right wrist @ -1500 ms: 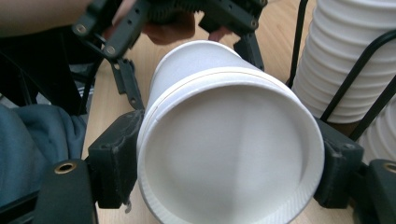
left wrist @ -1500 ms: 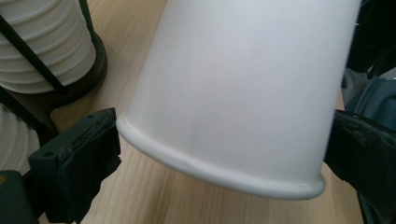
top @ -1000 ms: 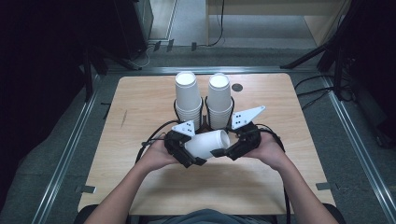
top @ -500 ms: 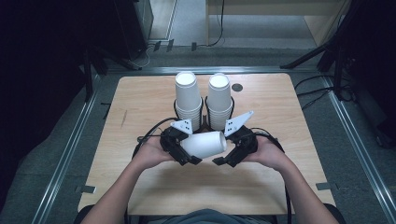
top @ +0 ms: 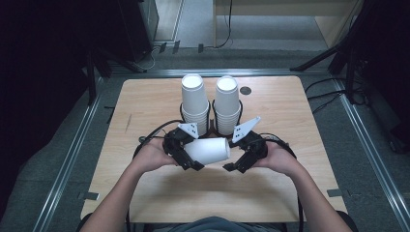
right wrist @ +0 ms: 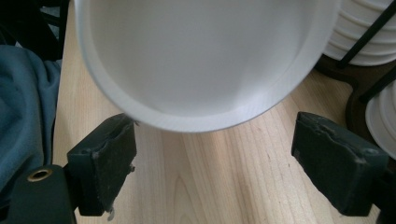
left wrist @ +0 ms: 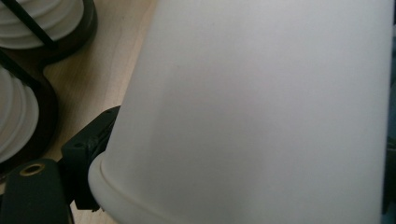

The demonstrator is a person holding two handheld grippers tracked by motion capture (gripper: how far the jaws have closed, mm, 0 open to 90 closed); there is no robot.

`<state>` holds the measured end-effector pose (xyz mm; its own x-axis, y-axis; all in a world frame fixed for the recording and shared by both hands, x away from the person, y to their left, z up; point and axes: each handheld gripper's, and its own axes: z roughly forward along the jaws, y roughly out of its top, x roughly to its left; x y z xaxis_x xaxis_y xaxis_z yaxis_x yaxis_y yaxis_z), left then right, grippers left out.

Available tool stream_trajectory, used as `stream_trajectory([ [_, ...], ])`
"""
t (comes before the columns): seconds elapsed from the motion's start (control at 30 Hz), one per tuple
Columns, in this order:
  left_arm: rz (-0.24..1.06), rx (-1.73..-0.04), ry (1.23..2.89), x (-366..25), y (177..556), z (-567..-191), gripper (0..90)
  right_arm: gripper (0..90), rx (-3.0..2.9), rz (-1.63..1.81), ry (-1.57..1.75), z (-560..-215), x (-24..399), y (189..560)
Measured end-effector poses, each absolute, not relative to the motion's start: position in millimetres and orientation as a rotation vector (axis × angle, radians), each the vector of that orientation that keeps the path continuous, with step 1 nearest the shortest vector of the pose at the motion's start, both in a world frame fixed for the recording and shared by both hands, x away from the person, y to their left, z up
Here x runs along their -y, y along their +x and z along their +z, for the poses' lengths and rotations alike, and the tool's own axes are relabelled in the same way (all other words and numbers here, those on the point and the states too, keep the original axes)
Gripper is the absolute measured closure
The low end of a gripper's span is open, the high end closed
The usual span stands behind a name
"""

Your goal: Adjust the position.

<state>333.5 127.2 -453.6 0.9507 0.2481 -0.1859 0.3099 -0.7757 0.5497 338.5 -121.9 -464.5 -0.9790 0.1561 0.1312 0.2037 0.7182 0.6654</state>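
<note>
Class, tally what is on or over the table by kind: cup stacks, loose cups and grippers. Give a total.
Cup stacks: 2
Loose cups: 1
Grippers: 2
Total: 5

The right gripper [top: 235, 164] has been opened and drawn off the cup [top: 209, 150] toward 3 o'clock.

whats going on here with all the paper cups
A person at a wooden table works with a gripper in each hand. The left gripper holds a single white paper cup on its side, above the table. The right gripper has just opened its jaws and sits at the cup's open mouth, its pads clear of the rim. Behind them, two stacks of cups stand in a black holder.
</note>
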Motion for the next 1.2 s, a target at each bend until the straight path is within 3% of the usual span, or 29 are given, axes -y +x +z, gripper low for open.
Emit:
stream_trajectory([
  [0.2, -0.133, -0.374, 2.585, -117, 335, -458, 9.8, 14.1, 2.858, -1.106, -0.285, -465, 120, 338],
  [1.2, -0.180, -0.357, 2.723, -83, 331, -476, 9.7, 16.6, 2.920, -1.000, -0.106, -477, 85, 329],
])
